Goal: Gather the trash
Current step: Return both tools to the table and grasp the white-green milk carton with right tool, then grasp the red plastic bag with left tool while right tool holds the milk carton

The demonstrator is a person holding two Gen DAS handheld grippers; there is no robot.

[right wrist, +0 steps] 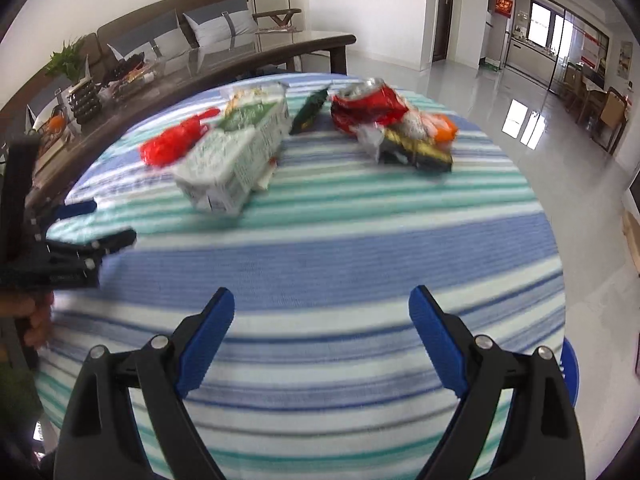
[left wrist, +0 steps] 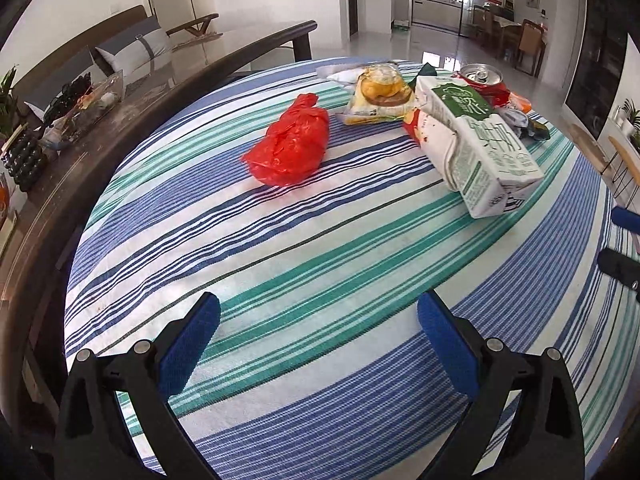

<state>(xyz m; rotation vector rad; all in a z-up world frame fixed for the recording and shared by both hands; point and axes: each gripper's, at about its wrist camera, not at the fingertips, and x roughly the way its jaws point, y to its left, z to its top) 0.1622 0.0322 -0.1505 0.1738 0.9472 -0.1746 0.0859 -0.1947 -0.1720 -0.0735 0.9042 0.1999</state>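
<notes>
Trash lies at the far side of a striped tablecloth [left wrist: 320, 248]. A red plastic bag [left wrist: 290, 142] sits left of a yellow snack wrapper [left wrist: 378, 96]. A white and green carton [left wrist: 476, 144] lies on its side, with a crushed red can [left wrist: 482, 80] behind it. My left gripper [left wrist: 318, 320] is open and empty, above the cloth near its front. My right gripper [right wrist: 322, 312] is open and empty; its view is blurred and shows the carton [right wrist: 236, 160], the red bag [right wrist: 172, 144], the can [right wrist: 368, 106] and crumpled wrappers [right wrist: 412, 144].
A dark wooden coffee table [left wrist: 132, 100] with a glass tray and ornaments stands left of the cloth. A sofa [right wrist: 168, 24] lies beyond it. The left gripper shows at the left edge of the right wrist view [right wrist: 80, 232]. A tiled floor stretches away to the right.
</notes>
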